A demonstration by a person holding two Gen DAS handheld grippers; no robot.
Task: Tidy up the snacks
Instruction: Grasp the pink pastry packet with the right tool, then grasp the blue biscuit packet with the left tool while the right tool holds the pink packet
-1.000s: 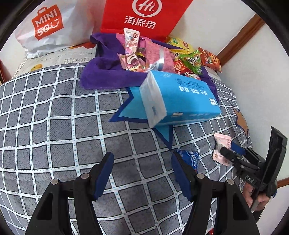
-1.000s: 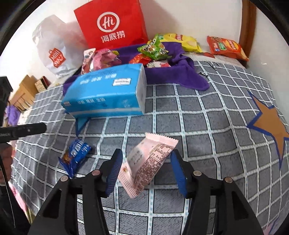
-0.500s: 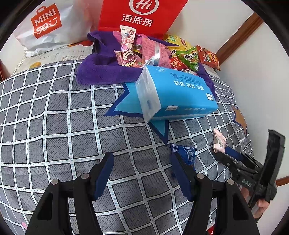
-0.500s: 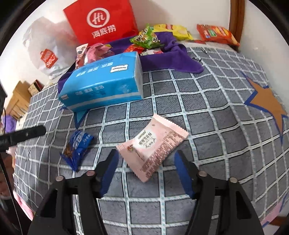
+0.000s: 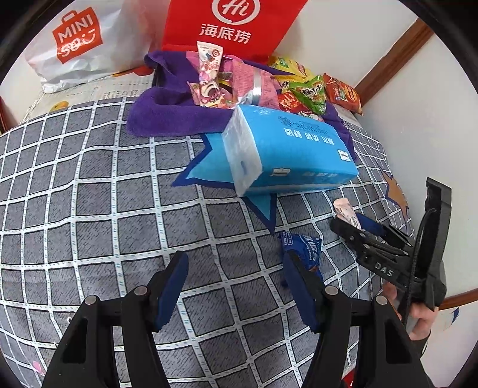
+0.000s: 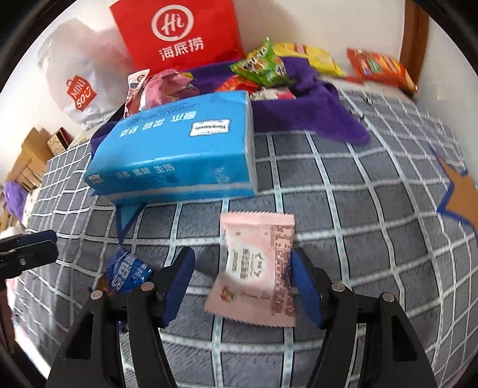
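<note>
A pink snack packet [image 6: 257, 265] lies flat on the grey checked cover between the wide-open fingers of my right gripper [image 6: 242, 274]; its edge also shows in the left wrist view [image 5: 345, 210]. A blue snack packet [image 5: 303, 249] lies just ahead of the right finger of my left gripper [image 5: 236, 277], which is open and empty; it also shows in the right wrist view [image 6: 127, 270]. A pile of snack packets [image 5: 236, 80] sits on a purple towel [image 5: 167, 113] at the back. The right gripper [image 5: 355, 229] shows in the left wrist view.
A blue tissue pack [image 5: 286, 152] lies between the grippers and the snack pile. A red bag [image 5: 230, 27] and a white Miniso bag [image 5: 77, 41] stand against the wall. The wall is close on the right. Cardboard boxes [image 6: 30, 158] stand at the far left.
The pink packet was tilted up in the right gripper and now lies flat on the cover between the opened fingers. The left gripper has come closer to the blue packet.
</note>
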